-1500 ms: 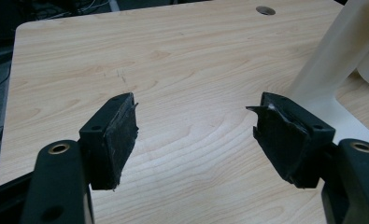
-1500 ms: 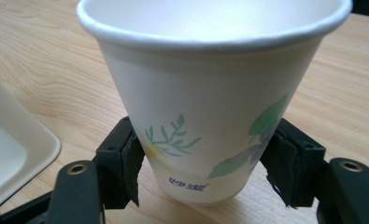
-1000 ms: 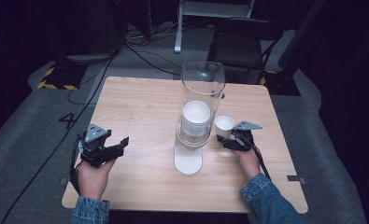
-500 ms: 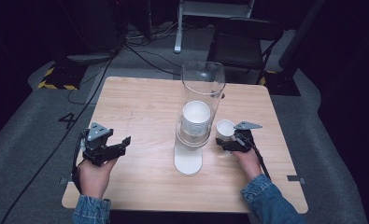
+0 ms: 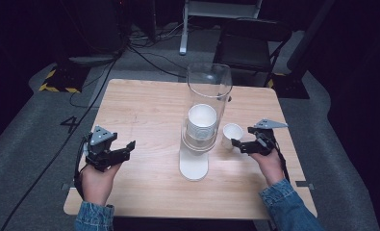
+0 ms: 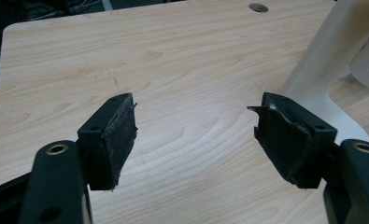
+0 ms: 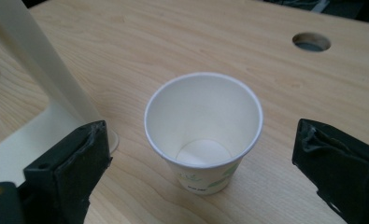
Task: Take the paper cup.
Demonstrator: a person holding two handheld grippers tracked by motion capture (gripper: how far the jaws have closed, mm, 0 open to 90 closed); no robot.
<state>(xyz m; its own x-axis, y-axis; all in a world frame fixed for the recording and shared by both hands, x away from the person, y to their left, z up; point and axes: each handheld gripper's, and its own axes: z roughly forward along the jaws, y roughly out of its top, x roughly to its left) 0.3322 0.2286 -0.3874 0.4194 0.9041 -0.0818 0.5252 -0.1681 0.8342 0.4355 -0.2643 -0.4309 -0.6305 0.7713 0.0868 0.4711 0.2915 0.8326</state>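
A small white paper cup (image 5: pixel 232 134) stands upright on the wooden table (image 5: pixel 144 110), just right of a clear tube cup dispenser (image 5: pixel 208 91). My right gripper (image 5: pixel 236 143) is open; in the right gripper view its jaws (image 7: pixel 203 156) flank the cup (image 7: pixel 205 107) with a gap on each side. The dispenser holds a stack of white cups (image 5: pixel 201 120) over a white base (image 5: pixel 193 166). At the near left, my left gripper (image 5: pixel 126 148) is open over bare wood. The left gripper view shows nothing between that gripper's (image 6: pixel 196 133) pads, and the dispenser's white post (image 6: pixel 315 65) beyond its right jaw.
A round cable hole (image 7: pixel 311 42) is in the tabletop beyond the cup. Bare wood lies left of the dispenser and along the near edge. A dark chair (image 5: pixel 252 36) and cables on the floor (image 5: pixel 144 53) lie past the far edge.
The paper cup has come slightly nearer in the high view, and the right gripper has kept close behind it. The left gripper has hardly moved.
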